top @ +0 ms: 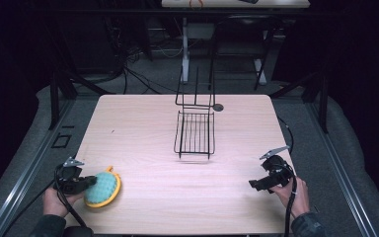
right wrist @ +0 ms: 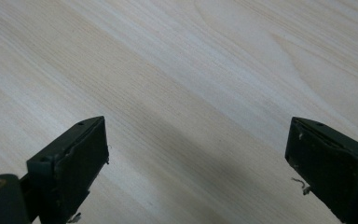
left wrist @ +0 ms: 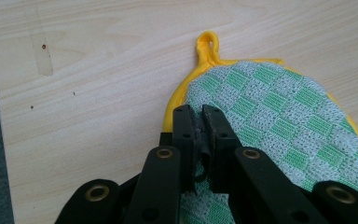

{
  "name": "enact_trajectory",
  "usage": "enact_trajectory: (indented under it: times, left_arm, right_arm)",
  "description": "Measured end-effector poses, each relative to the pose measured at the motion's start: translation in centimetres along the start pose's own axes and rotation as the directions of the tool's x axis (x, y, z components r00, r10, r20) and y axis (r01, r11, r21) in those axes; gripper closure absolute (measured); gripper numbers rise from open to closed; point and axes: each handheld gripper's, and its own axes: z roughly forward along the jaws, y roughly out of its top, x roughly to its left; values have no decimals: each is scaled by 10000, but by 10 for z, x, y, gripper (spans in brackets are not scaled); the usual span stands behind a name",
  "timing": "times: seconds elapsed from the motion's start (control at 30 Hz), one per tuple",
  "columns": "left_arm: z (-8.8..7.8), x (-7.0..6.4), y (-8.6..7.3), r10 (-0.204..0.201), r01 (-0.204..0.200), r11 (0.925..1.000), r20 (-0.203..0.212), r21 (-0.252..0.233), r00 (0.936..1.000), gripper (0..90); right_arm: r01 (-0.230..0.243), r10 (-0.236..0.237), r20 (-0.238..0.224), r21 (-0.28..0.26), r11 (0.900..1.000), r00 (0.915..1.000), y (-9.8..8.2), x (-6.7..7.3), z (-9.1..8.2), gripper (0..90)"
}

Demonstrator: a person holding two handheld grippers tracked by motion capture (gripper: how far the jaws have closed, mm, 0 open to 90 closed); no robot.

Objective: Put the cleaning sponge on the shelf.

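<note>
The left gripper (left wrist: 200,122), lower middle, pinches the potholder (left wrist: 279,121); lift slowly so the edge stays between the jaws.

We can read no text, label, brand, number or sign anywhere in these views.
</note>
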Motion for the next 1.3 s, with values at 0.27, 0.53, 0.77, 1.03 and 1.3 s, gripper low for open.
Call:
enact_trajectory:
  times: [0.27,0.53,0.77,1.03,1.3]
  left_arm:
    - [-8,-1,2,92,-93,9993,-39,-374,10000,871]
    - [-22,-3,5,212,-222,9959,-120,-881,9997,878]
    - [-33,-10,9,341,-368,9914,-242,-1257,9991,880]
    - [-45,-16,15,599,-655,9857,-402,-1553,9974,878]
    - [-50,-21,18,691,-755,9808,-414,-1799,9968,877]
  right_arm:
    - [173,-172,83,-149,9997,9998,-1,0,-2,52]
    - [124,-124,63,-116,9999,9999,-1,-2,-3,52]
    - [131,-131,28,-93,9999,9999,-1,-1,-3,50]
    - [127,-127,30,-125,9998,9999,-1,-1,-3,50]
    - [168,-167,97,-109,9998,9998,-1,-2,-2,51]
